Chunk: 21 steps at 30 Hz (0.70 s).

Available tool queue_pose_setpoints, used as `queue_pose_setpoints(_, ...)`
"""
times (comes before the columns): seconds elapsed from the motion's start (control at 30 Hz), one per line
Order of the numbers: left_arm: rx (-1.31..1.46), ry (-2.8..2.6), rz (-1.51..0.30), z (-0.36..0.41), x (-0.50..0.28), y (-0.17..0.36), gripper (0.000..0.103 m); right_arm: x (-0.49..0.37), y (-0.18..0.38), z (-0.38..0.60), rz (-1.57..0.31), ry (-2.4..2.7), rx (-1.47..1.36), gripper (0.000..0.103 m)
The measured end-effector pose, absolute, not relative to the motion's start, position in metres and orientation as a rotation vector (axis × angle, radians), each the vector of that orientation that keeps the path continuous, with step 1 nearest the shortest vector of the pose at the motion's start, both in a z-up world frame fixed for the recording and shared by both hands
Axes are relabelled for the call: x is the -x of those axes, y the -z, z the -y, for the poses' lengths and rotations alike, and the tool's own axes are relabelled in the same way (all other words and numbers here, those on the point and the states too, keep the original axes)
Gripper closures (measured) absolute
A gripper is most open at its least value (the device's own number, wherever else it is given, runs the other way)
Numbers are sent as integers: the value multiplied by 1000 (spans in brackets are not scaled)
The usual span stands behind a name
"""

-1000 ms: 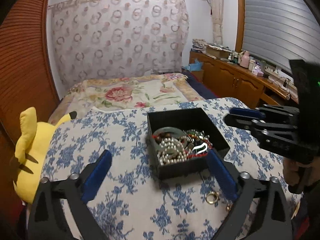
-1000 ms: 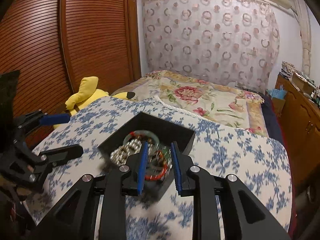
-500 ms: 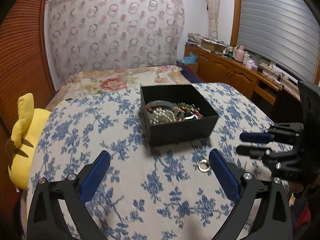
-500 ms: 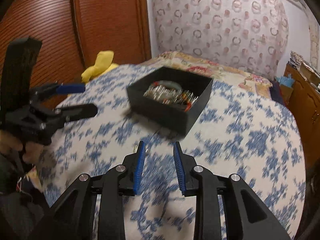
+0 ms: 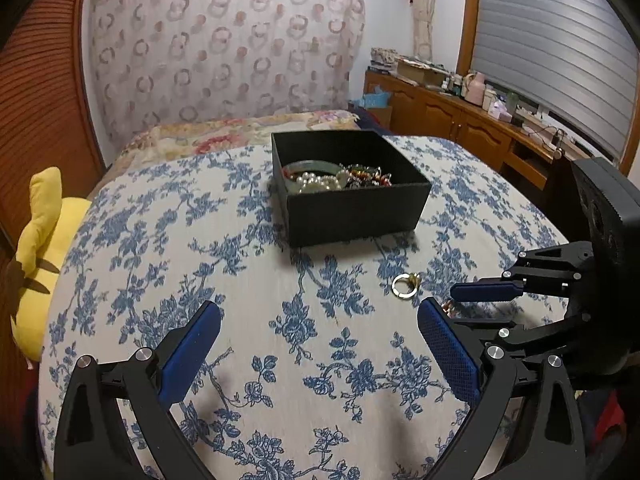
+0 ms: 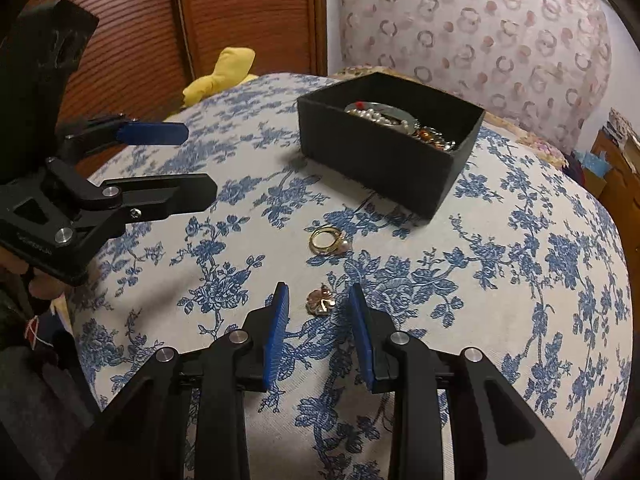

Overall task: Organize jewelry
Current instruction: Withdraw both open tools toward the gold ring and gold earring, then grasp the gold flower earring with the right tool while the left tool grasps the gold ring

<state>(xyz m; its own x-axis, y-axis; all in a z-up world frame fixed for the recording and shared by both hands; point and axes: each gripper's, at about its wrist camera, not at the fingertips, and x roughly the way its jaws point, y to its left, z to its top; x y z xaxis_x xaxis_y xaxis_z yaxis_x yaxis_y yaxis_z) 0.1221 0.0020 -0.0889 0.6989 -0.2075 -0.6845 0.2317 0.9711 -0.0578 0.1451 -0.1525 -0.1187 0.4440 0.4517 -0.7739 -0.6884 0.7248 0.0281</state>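
Here the right gripper (image 6: pixel 318 308) had its fingers partly apart, empty, with the small rose-gold charm (image 6: pixel 320 301) lying on the table between the tips. The gold ring (image 6: pixel 326 240) sat just beyond, short of the black box (image 6: pixel 384 160). The left gripper (image 5: pixel 318 354) was wide open, empty. Risk: the flat charm skids or the cloth bunches as the fingers close.

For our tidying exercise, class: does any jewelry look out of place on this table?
Yes. A gold ring with a pearl and a small rose-gold flower-shaped piece lie loose on the blue floral tablecloth, outside the black jewelry box holding the rest.
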Motion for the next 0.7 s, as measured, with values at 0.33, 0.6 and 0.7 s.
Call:
queue_pose_setpoints(0.33,-44,259,-786,2,-125,97,8,-146,119,150,-844,-717,347,86)
queue_pose_setpoints(0.6,-63,277,-806,15,-134,100,8,-140,116,166,-823,-705,328,86)
queue_pose_setpoints(0.7,-73,293,-807,23,-138,99,8,-140,114,175,-816,-692,309,86)
